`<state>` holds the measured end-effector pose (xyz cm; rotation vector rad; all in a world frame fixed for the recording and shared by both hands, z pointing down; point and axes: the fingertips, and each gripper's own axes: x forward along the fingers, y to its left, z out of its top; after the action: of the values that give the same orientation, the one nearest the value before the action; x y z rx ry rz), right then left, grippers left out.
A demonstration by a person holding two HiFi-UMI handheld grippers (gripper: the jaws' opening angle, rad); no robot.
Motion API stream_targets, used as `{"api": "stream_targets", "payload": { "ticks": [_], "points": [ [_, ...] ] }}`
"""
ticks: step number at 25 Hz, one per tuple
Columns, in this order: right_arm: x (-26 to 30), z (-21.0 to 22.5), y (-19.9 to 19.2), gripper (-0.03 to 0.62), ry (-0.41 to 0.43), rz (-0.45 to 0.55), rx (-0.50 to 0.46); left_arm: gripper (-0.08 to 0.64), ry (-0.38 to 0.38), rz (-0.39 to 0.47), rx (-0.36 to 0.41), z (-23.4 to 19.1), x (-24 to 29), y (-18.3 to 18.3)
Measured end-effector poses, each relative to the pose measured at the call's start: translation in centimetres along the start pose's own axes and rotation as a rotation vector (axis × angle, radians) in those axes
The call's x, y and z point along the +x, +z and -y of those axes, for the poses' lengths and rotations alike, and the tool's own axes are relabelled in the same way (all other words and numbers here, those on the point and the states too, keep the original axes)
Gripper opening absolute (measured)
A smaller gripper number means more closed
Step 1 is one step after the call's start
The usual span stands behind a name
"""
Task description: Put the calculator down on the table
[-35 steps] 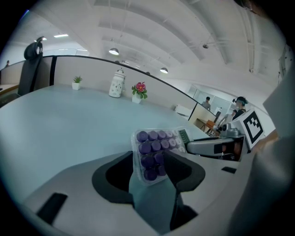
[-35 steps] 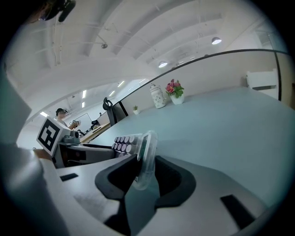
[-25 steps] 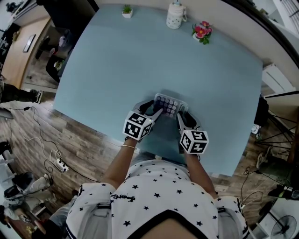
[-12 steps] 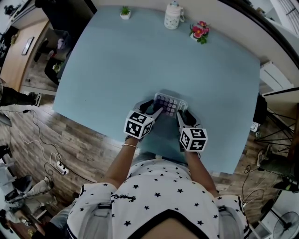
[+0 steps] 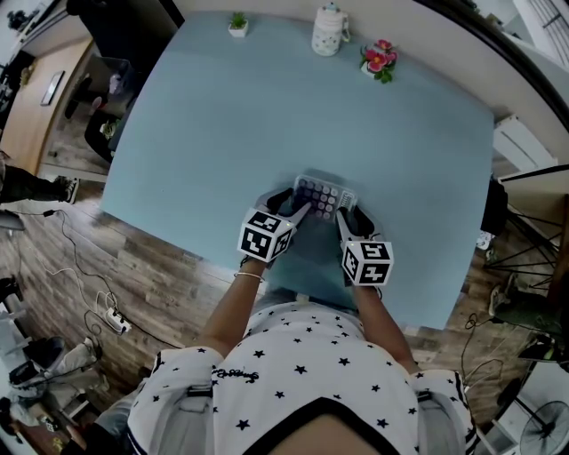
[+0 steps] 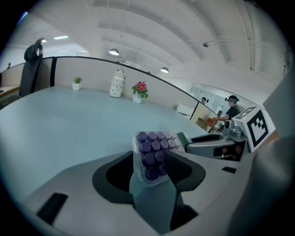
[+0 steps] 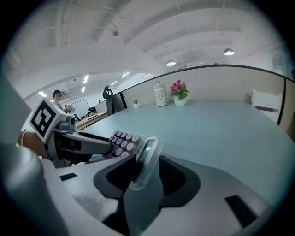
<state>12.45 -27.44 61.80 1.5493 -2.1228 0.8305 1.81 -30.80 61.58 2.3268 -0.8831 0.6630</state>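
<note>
The calculator (image 5: pixel 324 197), clear-cased with purple keys, lies low over the light blue table (image 5: pixel 222 115) near its front edge, between both grippers. In the left gripper view its key end (image 6: pixel 151 154) sits between the pads of my left gripper (image 6: pixel 152 174), which is shut on it. In the right gripper view its display end (image 7: pixel 146 154) stands tilted between the pads of my right gripper (image 7: pixel 144 179). Those jaws have just been opening and no longer press on it. In the head view the left gripper (image 5: pixel 290 208) and right gripper (image 5: pixel 349 217) flank the calculator.
At the table's far edge stand a small green plant (image 5: pixel 237 23), a white lidded jar (image 5: pixel 329 29) and a pot of pink flowers (image 5: pixel 380 59). A black chair (image 6: pixel 33 50) is at the far left. The table's front edge (image 5: pixel 267 280) runs just under my hands.
The right gripper's marker cube has rolled slightly. The calculator and the left gripper have stayed where they were.
</note>
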Motion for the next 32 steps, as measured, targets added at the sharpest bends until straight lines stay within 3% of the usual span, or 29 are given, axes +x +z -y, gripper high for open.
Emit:
{"api": "stream_targets", "payload": {
  "ticks": [32],
  "points": [
    [0.49, 0.48, 0.35, 0.167, -0.059, 0.002, -0.08, 0.225, 0.064, 0.022, 0.005, -0.32, 0.56, 0.52]
  ]
}}
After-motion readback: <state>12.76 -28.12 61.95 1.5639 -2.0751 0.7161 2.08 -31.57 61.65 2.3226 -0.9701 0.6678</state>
